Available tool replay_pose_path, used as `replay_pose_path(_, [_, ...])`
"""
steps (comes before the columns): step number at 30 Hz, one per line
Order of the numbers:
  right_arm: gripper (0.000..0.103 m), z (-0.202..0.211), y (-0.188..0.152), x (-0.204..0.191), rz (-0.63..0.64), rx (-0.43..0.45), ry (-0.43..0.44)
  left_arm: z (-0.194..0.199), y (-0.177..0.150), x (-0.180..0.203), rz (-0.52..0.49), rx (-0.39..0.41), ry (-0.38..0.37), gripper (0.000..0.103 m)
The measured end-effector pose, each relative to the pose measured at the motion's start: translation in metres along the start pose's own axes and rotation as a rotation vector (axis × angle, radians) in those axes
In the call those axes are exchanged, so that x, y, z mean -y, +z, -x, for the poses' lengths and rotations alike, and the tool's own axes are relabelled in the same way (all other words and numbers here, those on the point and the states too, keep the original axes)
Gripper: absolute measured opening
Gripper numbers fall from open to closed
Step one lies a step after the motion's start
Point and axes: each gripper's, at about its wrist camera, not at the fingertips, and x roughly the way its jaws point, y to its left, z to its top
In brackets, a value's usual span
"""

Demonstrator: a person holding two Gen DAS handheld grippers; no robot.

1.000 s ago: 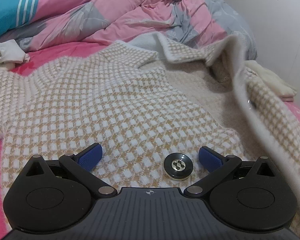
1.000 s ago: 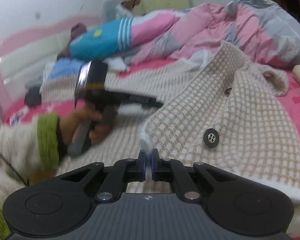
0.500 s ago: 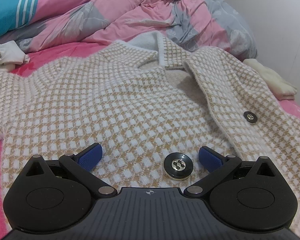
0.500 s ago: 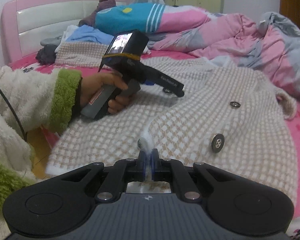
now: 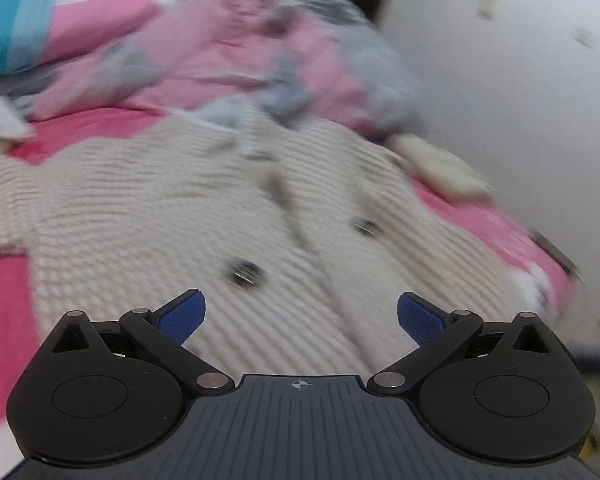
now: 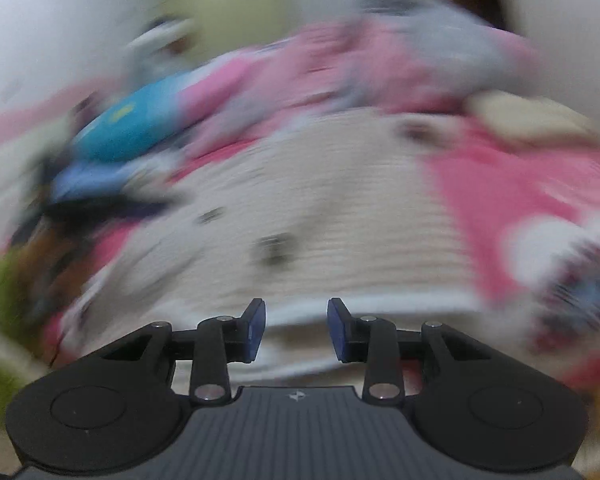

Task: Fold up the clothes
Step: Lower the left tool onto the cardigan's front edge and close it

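Observation:
A cream and tan checked cardigan (image 5: 148,216) with dark buttons (image 5: 245,273) lies spread flat on the pink bed, both front panels closed over its middle. Both views are blurred by motion. My left gripper (image 5: 300,316) hovers open above the cardigan's lower front, nothing between its blue pads. In the right wrist view the cardigan (image 6: 340,216) fills the middle, and my right gripper (image 6: 296,328) stands open just above its near hem, holding nothing. The other gripper's dark body (image 6: 100,204) and a green cuff (image 6: 4,280) smear at the left of that view.
A rumpled pink and grey quilt (image 5: 236,60) is heaped behind the cardigan. A teal and pink pillow (image 5: 8,48) lies at the back left. A folded cream cloth (image 5: 440,168) sits by the white wall (image 5: 520,80) on the right. Pink sheet (image 6: 512,200) shows right of the cardigan.
My right gripper has opened and let go of the cardigan's front edge, which now lies flat. Both grippers have pulled back and up, so the cardigan looks farther off.

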Motion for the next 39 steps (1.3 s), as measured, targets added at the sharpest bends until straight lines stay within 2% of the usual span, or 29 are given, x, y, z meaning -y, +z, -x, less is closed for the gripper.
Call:
replay_pose_path(5, [0.037,0.009,-0.003,0.071,-0.301,0.062,-0.141,0.004,-0.029,0.048,-0.101,-0.109,-0.113,0.092])
replay_pose_path(8, [0.037,0.005,-0.005,0.088,-0.383,0.078,-0.134,0.004,-0.037,0.060,-0.127,-0.161,-0.148,0.075])
replay_pose_path(9, [0.037,0.003,-0.006,0.090,-0.393,0.083,-0.125,0.004,-0.039,0.060,-0.123,-0.173,-0.154,0.074])
replay_pose_path(10, [0.037,0.000,-0.007,0.091,-0.393,0.088,-0.116,0.003,-0.040,0.060,-0.112,-0.185,-0.157,0.073])
replay_pose_path(12, [0.037,-0.002,-0.008,0.090,-0.375,0.093,-0.112,-0.002,-0.041,0.059,-0.081,-0.213,-0.160,0.063])
replay_pose_path(13, [0.037,-0.004,-0.008,0.088,-0.363,0.092,-0.113,-0.005,-0.041,0.057,-0.060,-0.226,-0.154,0.061])
replay_pose_path(18, [0.037,-0.007,-0.011,0.083,-0.322,0.094,-0.117,-0.012,-0.039,0.045,0.094,-0.236,-0.135,0.056])
replay_pose_path(23, [0.037,-0.007,-0.017,0.081,-0.285,0.091,-0.163,-0.022,-0.030,0.032,0.243,-0.230,-0.159,0.053])
replay_pose_path(26, [0.037,-0.010,-0.016,0.078,-0.247,0.097,-0.191,-0.029,-0.027,0.029,0.283,-0.238,-0.170,0.050])
replay_pose_path(32, [0.037,-0.016,-0.011,0.067,-0.172,0.107,-0.146,-0.040,-0.022,0.032,0.323,-0.245,-0.169,0.031])
replay_pose_path(36, [0.037,-0.020,-0.021,0.057,-0.082,0.066,-0.162,-0.041,-0.023,0.033,0.332,-0.238,-0.170,0.029])
replay_pose_path(39, [0.037,-0.033,-0.023,0.054,-0.038,0.022,-0.214,-0.045,-0.024,0.036,0.332,-0.242,-0.160,0.029])
